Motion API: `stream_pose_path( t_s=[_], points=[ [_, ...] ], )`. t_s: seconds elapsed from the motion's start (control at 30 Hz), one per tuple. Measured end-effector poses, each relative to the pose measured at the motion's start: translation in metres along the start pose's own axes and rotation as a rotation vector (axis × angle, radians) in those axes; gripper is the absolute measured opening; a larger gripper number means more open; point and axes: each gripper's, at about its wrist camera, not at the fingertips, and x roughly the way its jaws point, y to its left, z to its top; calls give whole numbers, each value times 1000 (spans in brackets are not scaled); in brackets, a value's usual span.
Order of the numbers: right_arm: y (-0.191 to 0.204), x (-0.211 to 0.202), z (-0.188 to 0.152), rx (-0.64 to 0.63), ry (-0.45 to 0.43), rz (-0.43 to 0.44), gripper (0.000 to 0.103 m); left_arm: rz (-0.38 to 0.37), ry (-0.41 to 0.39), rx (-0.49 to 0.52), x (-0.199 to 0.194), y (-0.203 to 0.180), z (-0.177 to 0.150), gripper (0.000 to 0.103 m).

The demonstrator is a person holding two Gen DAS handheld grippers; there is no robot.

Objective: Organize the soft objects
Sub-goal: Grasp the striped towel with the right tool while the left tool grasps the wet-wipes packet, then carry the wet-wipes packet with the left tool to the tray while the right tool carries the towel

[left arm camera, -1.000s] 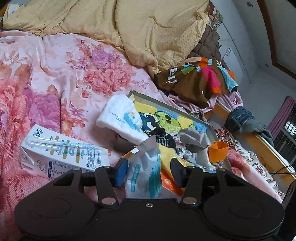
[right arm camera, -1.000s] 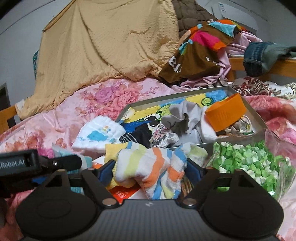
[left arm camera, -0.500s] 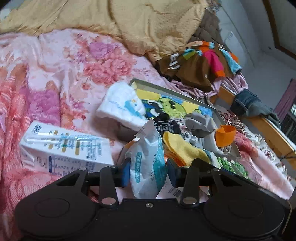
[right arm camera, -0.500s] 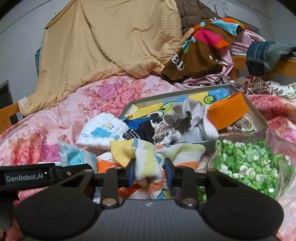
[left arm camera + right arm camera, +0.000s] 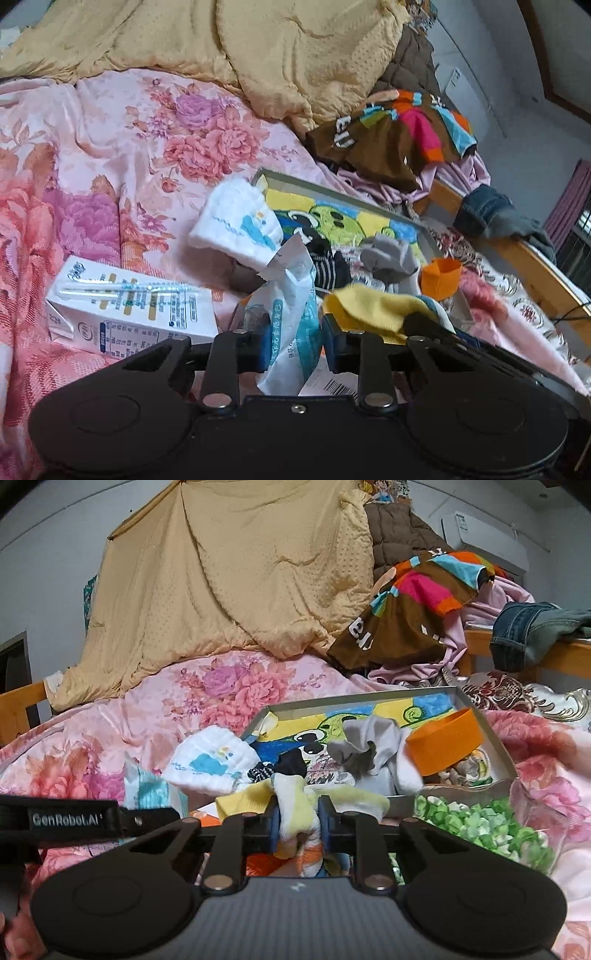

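"GenRobot.AI" is printed on the black strap (image 5: 66,818) of the left gripper (image 5: 147,818).

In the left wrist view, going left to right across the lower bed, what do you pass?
Milk carton → white-and-blue plastic pouch in the left claw → yellow sock → orange cup.

My left camera saw soft daylight that came from the window (image 5: 580,236) at the right edge. The pink bedspread (image 5: 110,155) looked bright and a bit washed out there. My right camera's picture was dimmer and warmer, with a grey wall (image 5: 44,554) behind. No hard shadows fell on the bed. Both pictures bent round at the edges, and the corners went dark. The yellow sock (image 5: 373,310) looked a little smeared. Things far back looked soft and grainy.
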Motion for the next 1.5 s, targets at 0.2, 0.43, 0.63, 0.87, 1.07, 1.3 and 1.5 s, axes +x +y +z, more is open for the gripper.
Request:
stream_pose_path(
  t_s=[0.2,0.43,0.63,0.87,1.07,1.3,1.5],
  points=[
    [2,-28,6,3,-34,36,22,-12,-78,57,-24,-21,8,29],
    [0,-61,17,9,-75,55,22,-30,-104,77,-45,-35,8,29],
    [0,-89,22,1,-107,62,22,-35,-117,100,-69,-43,7,29],
    [1,-107,21,-13,-119,65,21,-25,-128,130,-86,-52,4,29],
    [2,-109,21,-16,-122,67,20,-27,-133,124,-91,-52,4,29],
    [-3,-102,18,6,-108,65,20,-27,-132,119,-90,-50,4,29],
    [-4,-99,19,13,-105,67,20,-9,-119,67,-81,-45,5,29]
  ],
)
